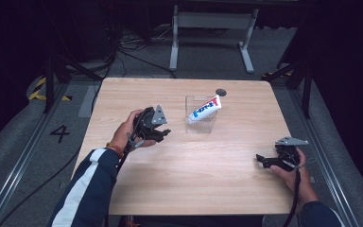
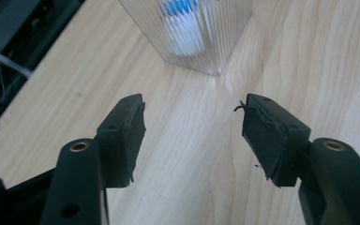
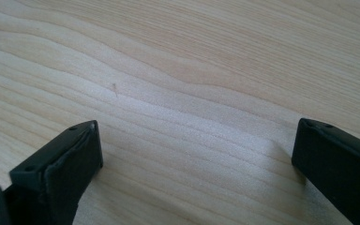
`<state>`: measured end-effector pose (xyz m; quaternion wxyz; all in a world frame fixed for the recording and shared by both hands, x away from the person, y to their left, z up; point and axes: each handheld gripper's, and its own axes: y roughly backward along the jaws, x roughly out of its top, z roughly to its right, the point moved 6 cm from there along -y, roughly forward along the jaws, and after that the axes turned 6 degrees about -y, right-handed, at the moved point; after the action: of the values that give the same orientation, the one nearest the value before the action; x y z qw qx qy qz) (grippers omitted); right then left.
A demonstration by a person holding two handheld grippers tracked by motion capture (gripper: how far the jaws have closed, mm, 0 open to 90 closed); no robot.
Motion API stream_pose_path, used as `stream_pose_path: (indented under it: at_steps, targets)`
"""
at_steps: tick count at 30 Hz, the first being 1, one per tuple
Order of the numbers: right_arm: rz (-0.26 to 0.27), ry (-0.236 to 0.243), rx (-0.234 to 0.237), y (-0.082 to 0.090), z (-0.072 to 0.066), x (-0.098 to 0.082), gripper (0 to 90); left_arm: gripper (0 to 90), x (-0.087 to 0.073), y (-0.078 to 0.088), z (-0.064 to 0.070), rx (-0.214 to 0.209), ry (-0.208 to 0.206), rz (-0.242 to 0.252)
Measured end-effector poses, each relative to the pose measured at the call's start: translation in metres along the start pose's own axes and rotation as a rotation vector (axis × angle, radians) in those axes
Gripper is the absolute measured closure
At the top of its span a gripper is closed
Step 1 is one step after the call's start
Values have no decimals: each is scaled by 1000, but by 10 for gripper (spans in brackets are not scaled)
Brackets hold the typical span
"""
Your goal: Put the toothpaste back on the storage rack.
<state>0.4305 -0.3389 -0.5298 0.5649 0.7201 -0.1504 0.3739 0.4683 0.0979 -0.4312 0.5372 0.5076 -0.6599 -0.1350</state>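
Tube (image 1: 205, 108) sits in cup (image 1: 200, 124) at frame centre; left gripper (image 1: 164, 133) half-open, empty; right gripper (image 1: 260, 160) wide, idle. Next: withdraw.

A black numeral "4" is painted on the grey floor (image 1: 9, 156) left of the table, while the toothpaste tube (image 1: 205, 109) bears red-and-blue lettering (too small to read).

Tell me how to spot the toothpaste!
Find the light wooden table. Toward its far side stands a clear ribbed plastic cup. Leaning out of it is the white toothpaste tube with blue and red print, the only colourful thing on the table.
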Motion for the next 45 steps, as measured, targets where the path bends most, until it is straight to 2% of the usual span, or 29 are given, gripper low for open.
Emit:
stream_pose_path:
  at_steps: [1, 5, 8, 9, 10, 15, 22, 28, 36, 40, 45]
  targets:
    - [0, 0, 0, 0, 0, 0, 21, 362, -3, 1, 1, 1, -11, -13]
    - [0, 7, 1, 0, 0, 0, 21, 302, -11, 2, 6, 3, 5, -27]
    - [0, 8, 2, 0, 0, 0, 20, 284, -21, 4, 10, 15, 19, -34]
    - [-1, 9, 4, 0, 0, 0, 21, 266, -28, 7, 12, 21, 20, -61]
    - [-1, 9, 4, 0, 0, 0, 21, 254, -28, 7, 12, 21, 20, -61]
    - [-1, 12, 5, 0, 0, 0, 21, 218, -48, 14, 21, 25, 29, -89]
    - [0, 12, 10, 0, 0, 0, 21, 193, -75, 25, 29, 59, 37, -129]
    - [-1, 17, 14, 0, -1, 0, 21, 195, -101, 35, 36, 80, 63, -147]
    - [-1, 18, 14, 0, -1, 0, 21, 196, -123, 42, 42, 102, 85, -155]
    - [-1, 17, 14, 0, -1, 0, 21, 197, -131, 47, 43, 115, 107, -133]
    - [0, 17, 13, 0, -1, 0, 20, 194, -147, 51, 47, 114, 127, -134]
